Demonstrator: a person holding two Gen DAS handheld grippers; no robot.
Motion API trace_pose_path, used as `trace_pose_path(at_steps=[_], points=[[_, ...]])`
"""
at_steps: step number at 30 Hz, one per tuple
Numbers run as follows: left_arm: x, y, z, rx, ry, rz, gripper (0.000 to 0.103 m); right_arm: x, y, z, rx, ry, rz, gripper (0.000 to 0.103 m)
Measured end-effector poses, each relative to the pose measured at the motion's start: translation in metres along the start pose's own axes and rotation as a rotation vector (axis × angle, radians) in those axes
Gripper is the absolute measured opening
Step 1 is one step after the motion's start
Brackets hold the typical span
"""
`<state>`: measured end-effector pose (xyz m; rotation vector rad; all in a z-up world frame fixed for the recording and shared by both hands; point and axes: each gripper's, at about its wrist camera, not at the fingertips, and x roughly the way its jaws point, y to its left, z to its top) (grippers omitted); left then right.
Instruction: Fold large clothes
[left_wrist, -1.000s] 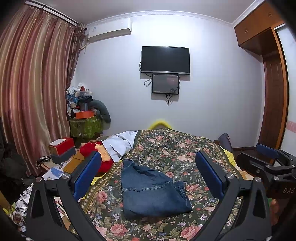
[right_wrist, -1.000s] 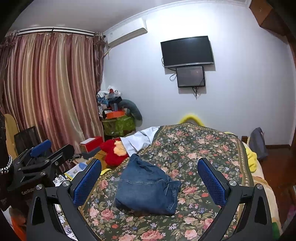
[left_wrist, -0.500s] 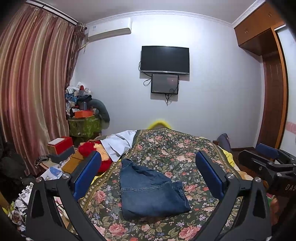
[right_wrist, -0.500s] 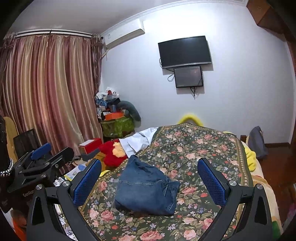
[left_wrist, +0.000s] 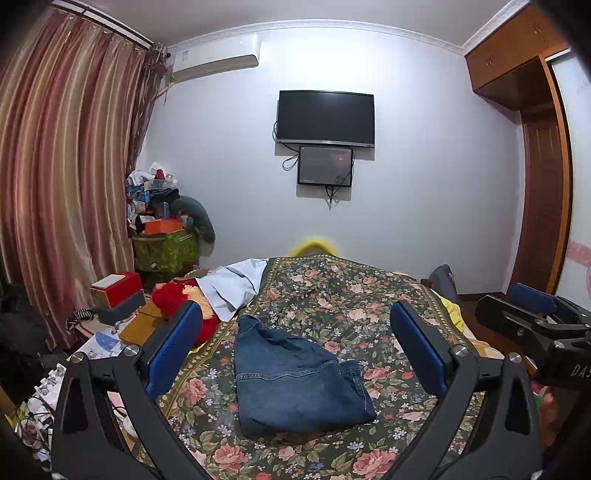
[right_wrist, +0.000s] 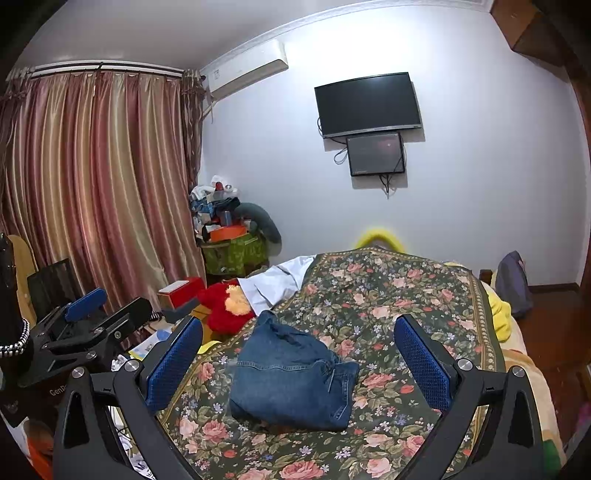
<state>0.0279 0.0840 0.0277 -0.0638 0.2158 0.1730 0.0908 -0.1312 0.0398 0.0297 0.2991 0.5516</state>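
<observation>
A pair of blue jeans (left_wrist: 295, 380) lies folded in a compact pile on the floral bedspread (left_wrist: 354, 295); it also shows in the right wrist view (right_wrist: 291, 376). My left gripper (left_wrist: 295, 350) is open and empty, held above and short of the jeans, and it also shows at the left of the right wrist view (right_wrist: 99, 314). My right gripper (right_wrist: 295, 350) is open and empty, likewise above and short of the jeans, and it shows at the right of the left wrist view (left_wrist: 532, 317).
A white garment (left_wrist: 236, 284) and a red plush toy (left_wrist: 181, 306) lie at the bed's left edge. A red box (left_wrist: 116, 288) and clutter stand left of the bed by the curtains (left_wrist: 62, 184). A television (left_wrist: 325, 118) hangs on the far wall. A wooden wardrobe (left_wrist: 543, 184) stands right.
Both grippers have drifted very slightly; the jeans sit a touch lower in the views. Nothing was taken hold of or let go.
</observation>
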Motion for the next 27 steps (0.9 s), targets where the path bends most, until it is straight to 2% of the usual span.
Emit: trace_pose_path(at_steps=[15,27], points=[[0.0002,-0.0036,-0.0021,0.011,0.015,-0.060,0.103,-0.0006,0.0059,0.0000,0.012,-0.013,-0.021,0.103],[-0.0024,-0.0072,-0.0023,0.023,0.005,-0.062,0.103,0.0004,0.0091,0.0006,0.041,-0.015,-0.032,0.103]])
